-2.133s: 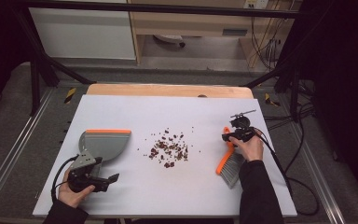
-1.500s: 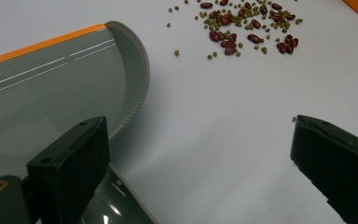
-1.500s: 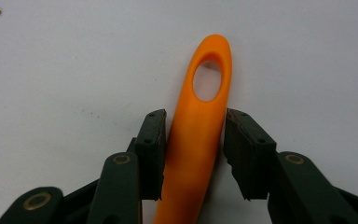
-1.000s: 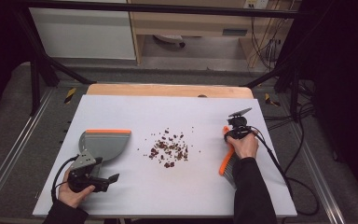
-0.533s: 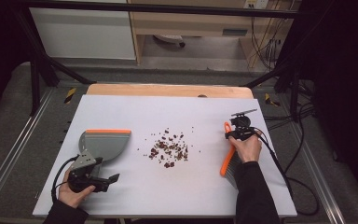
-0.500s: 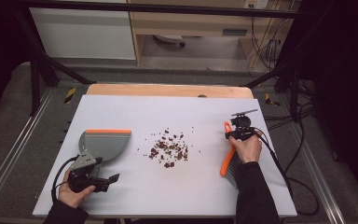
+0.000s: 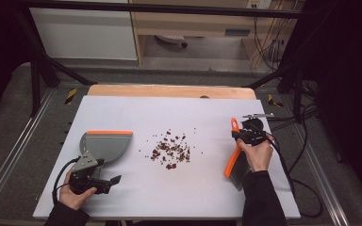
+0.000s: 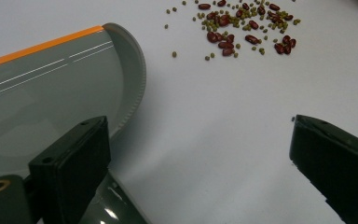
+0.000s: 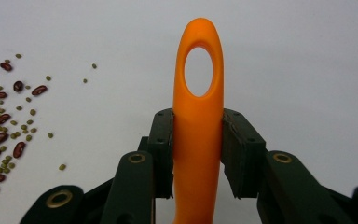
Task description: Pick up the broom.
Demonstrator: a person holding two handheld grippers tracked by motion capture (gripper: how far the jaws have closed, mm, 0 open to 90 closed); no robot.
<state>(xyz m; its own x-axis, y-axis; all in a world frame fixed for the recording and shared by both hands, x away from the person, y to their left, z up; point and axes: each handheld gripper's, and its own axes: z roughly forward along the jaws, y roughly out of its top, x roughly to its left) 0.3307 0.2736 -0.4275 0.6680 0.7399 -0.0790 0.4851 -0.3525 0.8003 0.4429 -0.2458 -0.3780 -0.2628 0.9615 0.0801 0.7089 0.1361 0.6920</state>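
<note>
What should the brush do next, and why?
Probably swing the brush, clamped in the right gripper, down beside the beans on their right, bristles on the table. The dustpan lies at the beans' left, so sweeping leftward would push them in.

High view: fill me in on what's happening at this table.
A person is set to sweep up spilled beans on the white table. The right gripper is shut on the orange handle of a brush, bristles towards the person. The left gripper, jaws open, sits by the grey dustpan, whose handle lies beside one jaw.
</note>
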